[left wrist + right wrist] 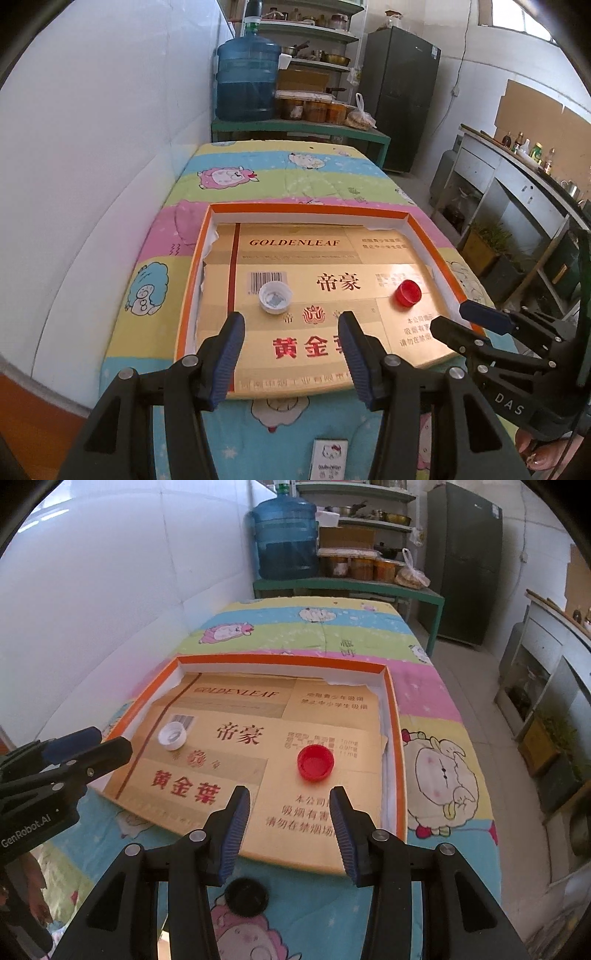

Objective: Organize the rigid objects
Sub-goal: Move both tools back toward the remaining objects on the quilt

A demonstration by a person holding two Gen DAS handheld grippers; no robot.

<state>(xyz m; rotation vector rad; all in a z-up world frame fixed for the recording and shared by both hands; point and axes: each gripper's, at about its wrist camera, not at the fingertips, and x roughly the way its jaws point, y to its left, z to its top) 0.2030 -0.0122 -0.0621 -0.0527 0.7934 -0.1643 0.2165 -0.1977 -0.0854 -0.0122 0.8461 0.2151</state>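
Note:
A white bottle cap (275, 297) (172, 735) and a red bottle cap (407, 292) (316, 763) lie open side up on gold cardboard inside an orange-rimmed box lid (421, 229) (390, 716). My left gripper (291, 325) hovers just short of the white cap, open and empty. My right gripper (290, 797) hovers just short of the red cap, open, nothing between its fingers. Each gripper shows in the other view: the right gripper (476, 321) at the right edge, the left gripper (99, 742) at the left. A black cap (246, 895) lies on the cloth under my right fingers.
The box lid rests on a table covered by a cartoon-print cloth (266, 173) against a white wall. A small white card (330, 458) lies near the front edge. Behind stand a blue water jug (245, 79), shelves and a dark fridge (400, 96). A counter (517, 173) runs along the right.

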